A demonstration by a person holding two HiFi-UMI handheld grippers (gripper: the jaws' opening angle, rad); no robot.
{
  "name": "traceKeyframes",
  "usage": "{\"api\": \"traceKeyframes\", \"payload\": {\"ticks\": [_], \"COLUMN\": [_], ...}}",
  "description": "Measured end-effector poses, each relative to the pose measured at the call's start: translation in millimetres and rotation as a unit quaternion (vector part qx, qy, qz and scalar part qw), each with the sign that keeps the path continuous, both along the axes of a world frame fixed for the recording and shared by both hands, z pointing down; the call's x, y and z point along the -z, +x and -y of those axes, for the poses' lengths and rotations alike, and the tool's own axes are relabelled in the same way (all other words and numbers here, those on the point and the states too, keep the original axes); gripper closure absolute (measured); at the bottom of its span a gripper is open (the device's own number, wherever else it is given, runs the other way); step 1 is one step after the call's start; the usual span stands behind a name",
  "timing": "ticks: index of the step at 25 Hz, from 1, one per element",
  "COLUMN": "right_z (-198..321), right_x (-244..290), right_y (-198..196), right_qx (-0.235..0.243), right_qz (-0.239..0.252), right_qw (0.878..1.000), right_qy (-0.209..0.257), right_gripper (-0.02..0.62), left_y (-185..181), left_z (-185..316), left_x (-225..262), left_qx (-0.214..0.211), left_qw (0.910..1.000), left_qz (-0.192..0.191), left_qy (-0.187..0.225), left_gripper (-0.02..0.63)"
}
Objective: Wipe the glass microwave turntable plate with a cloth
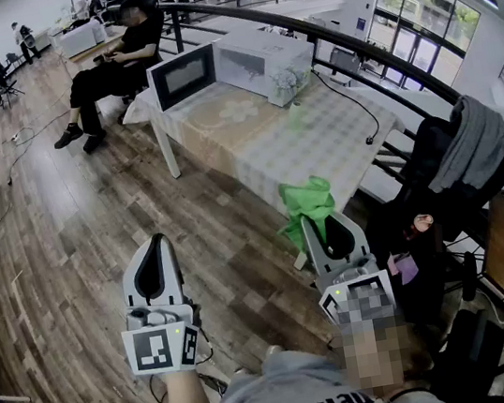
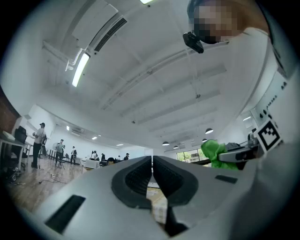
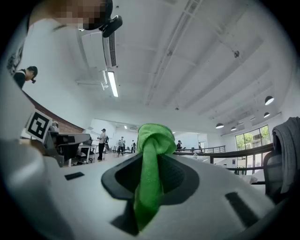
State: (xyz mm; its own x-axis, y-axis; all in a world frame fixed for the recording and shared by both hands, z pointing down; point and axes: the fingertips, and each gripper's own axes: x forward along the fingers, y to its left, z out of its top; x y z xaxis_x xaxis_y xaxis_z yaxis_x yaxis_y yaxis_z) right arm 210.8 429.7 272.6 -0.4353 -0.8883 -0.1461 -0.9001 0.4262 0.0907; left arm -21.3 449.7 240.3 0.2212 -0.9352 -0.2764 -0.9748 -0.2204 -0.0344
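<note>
My right gripper (image 1: 320, 223) is shut on a green cloth (image 1: 307, 204); the cloth bunches above the jaws and hangs between them (image 3: 151, 154). Its pads (image 3: 174, 174) press the cloth from both sides. My left gripper (image 1: 155, 244) is shut with nothing in it, its jaws nearly touching (image 2: 152, 164). Both are held over the wooden floor, well short of the table (image 1: 336, 135). On the table stands a white microwave (image 1: 258, 57) with its door (image 1: 183, 76) swung open. A faint round shape (image 1: 242, 109) lies before it; I cannot tell whether it is the glass plate.
A person in black (image 1: 116, 61) sits beyond the table's far left end. A black railing (image 1: 371, 54) runs behind the table. To the right a chair draped with clothes (image 1: 463, 153) stands near me. A cable (image 1: 350, 100) crosses the tablecloth.
</note>
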Motion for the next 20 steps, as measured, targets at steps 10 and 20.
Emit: {"api": "traceKeyframes", "payload": {"ticks": [10,20], "right_z": [9,25], "right_x": [1,-7], "right_y": [19,40], "right_qx": [0.004,0.024], "right_qz": [0.002,-0.002], "right_qw": [1.000,1.000], "right_qy": [0.003,0.001], "right_gripper": [0.503,0.500], "left_y": [21,50], "left_z": [9,15], "left_x": [5,3], "left_qx": [0.004,0.016], "left_qw": [1.0000,0.9997], "left_qz": [0.007,0.015], "left_qy": [0.003,0.009], "left_gripper": [0.594,0.594]}}
